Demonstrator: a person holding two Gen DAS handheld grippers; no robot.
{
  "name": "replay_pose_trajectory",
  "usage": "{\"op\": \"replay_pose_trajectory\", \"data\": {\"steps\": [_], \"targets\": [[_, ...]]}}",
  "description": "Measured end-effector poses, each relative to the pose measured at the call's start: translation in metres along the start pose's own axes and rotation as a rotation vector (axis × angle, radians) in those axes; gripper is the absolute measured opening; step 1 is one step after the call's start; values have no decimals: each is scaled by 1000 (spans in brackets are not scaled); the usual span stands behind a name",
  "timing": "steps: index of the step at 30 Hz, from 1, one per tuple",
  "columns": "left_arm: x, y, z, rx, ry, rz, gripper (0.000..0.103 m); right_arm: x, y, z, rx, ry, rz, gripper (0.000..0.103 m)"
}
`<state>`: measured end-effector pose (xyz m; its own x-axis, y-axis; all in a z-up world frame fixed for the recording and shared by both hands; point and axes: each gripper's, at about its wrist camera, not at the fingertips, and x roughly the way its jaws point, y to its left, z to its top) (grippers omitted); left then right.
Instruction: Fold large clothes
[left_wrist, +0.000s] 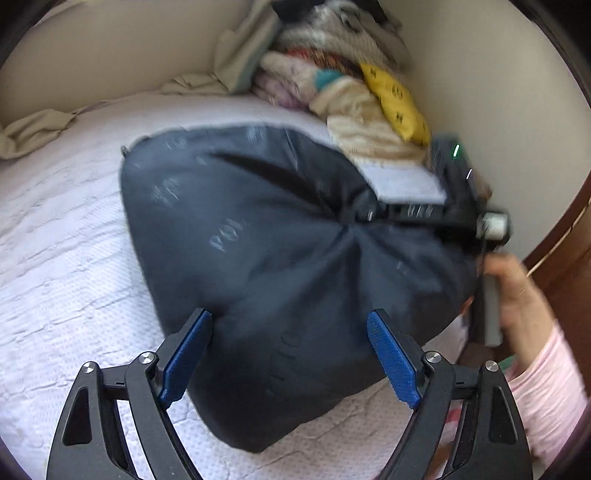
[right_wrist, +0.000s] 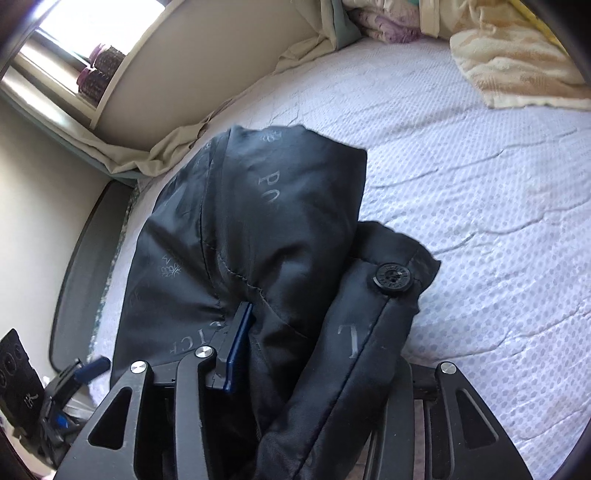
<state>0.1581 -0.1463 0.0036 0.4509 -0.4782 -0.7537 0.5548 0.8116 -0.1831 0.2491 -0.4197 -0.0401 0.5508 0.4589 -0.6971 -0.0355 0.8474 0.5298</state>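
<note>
A: Fingers of the left gripper (left_wrist: 290, 354) stand spread wide and hold nothing; the dark jacket (left_wrist: 273, 266) lies just ahead of their tips, on the bed (left_wrist: 55, 258).

B: And the right gripper (right_wrist: 317, 354)?

A: Its fingers are buried in the jacket. One blue pad (right_wrist: 238, 347) shows against the lining; the other is hidden under a fold that drapes over it. Cloth is between them, but whether they pinch it I cannot tell.

B: From the left camera?

A: There the right gripper's tips sit at a gather, creases fanning out from it. The person's hand (left_wrist: 517, 291) holds the handle beyond.

B: How does the jacket lie?

A: Bunched, its length running away from the right fingers towards the wall, the buttoned flap (right_wrist: 391, 277) to their right. I judge the right hand nearer to its cloth, so the left must reach forward. Furthest off, a laundry pile (left_wrist: 332, 74).
</note>
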Motion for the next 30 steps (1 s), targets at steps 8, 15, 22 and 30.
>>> {"op": "replay_pose_trajectory", "data": {"steps": [8, 15, 22, 30], "targets": [[36, 4, -17, 72, 11, 45, 92, 3, -6, -6, 48, 31, -56, 73], [43, 10, -14, 34, 30, 53, 93, -72, 38, -3, -51, -152, -197, 73], [50, -1, -11, 49, 40, 108, 96, -113, 110, -27, -282, -248, -150, 42], [53, -6, -10, 44, 45, 107, 98, -39, 110, -39, -360, -48, -369, 28]]}}
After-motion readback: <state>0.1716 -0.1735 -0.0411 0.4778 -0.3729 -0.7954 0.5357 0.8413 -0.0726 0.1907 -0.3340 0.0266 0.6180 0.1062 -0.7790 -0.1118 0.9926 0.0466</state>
